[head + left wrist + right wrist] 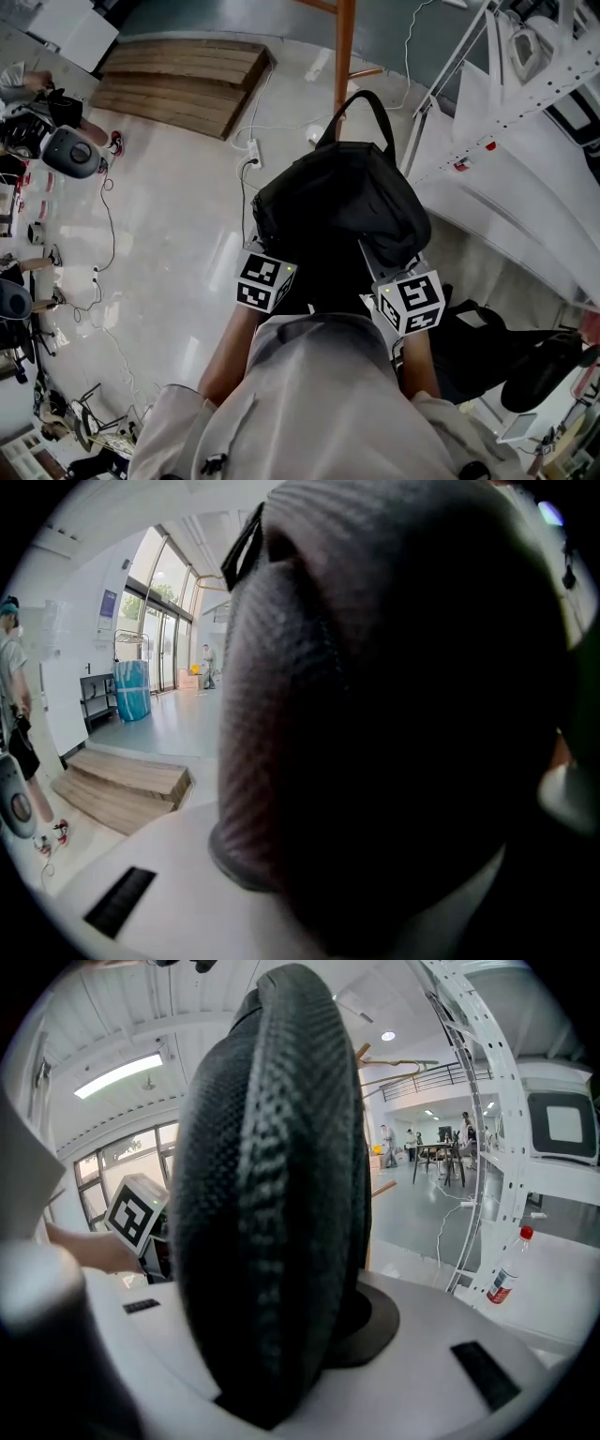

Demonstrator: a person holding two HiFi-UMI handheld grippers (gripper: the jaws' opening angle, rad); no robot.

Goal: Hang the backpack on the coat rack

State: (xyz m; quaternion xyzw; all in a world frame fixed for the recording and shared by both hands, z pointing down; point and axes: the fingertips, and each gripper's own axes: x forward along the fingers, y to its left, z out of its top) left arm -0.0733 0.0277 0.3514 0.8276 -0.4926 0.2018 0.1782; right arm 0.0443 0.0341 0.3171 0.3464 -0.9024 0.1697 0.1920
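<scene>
**A:** Which step is this?

**B:** The carry, I'd say. The black backpack point(342, 211) is up off the floor, held in front of the person, with its top carry loop point(362, 105) pointing at the wooden pole of the coat rack point(344, 42). It isn't hung yet; the loop is empty and sits just short of the pole. There's no tabletop here, only the pale floor below.

**A:** And the left hand-held gripper point(356, 855)?

**B:** It is closed down onto the backpack. In its own view dark woven fabric fills the space between the jaws and presses against the white jaw at lower left. The jaws are only as far apart as the bunched fabric is thick.

**A:** The right one?

**B:** The right hand-held gripper point(305, 1354) is much the same. A thick padded fold of the backpack stands upright between its jaws and bears on the round dark pad point(370, 1326). It is clamped on the bag and holds nothing else.

**A:** What does the next move need?

**B:** Probably a lift and a reach forward, so that the loop rises above a peg point(367, 72) and drops over it. Both grips should hold until the peg takes the weight. The loop is floppy, so it may need steering open.
</scene>
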